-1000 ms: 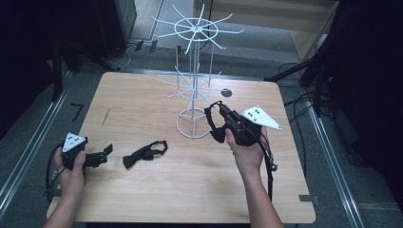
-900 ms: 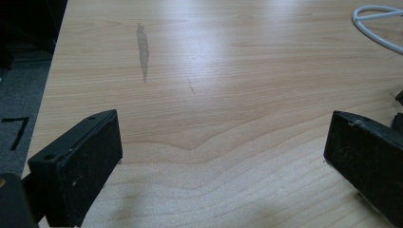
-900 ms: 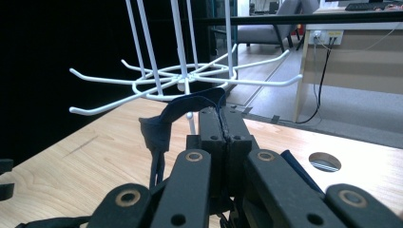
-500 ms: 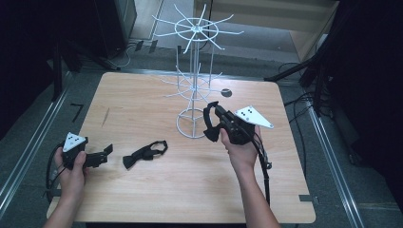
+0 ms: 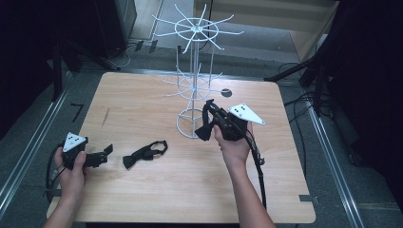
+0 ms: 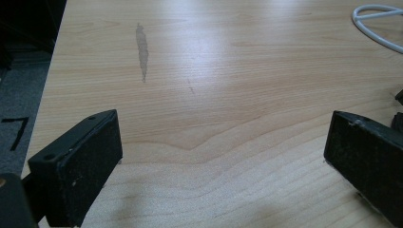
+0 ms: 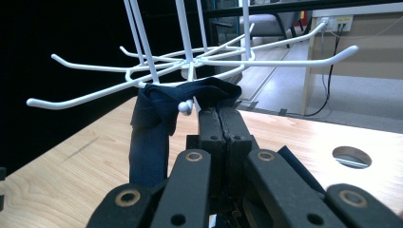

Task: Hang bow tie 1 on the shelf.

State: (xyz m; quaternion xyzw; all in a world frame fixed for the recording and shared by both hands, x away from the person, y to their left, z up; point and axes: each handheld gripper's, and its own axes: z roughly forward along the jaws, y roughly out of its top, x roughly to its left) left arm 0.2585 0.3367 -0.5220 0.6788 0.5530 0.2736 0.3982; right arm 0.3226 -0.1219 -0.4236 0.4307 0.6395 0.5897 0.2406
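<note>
Pinching a dark navy bow tie (image 7: 157, 118) between jaws pressed tight together, the right gripper (image 5: 219, 119) holds the fabric up against the white wire display rack (image 5: 195, 85), with one of the rack's ball-tipped hooks (image 7: 185, 107) lying just in front of the cloth in the right gripper view. The tie's strap hangs down in a loop to the jaws' left there, which suggests it is held by the knot or a wing so the loop can be slipped over a prong of the lower tier; whether the loop is already on the hook cannot be told. The right hand (image 5: 234, 145) reaches forward from the table's near edge, forearm angled toward the rack's base ring, the gripper's grey plate tipped to the outside and its cable trailing back along the wrist. Well apart on the other side, the left gripper (image 5: 97, 158) rests low near the table's (image 5: 142, 102) left front corner, its jaws spread wide over bare wood in its own view, gripping nothing. The left hand (image 5: 71, 164) holds it level and pointed inward toward a second black bow tie (image 5: 145, 153) lying flat on the wood just beyond the jaws, probably placed there as the next one to be picked up.
</note>
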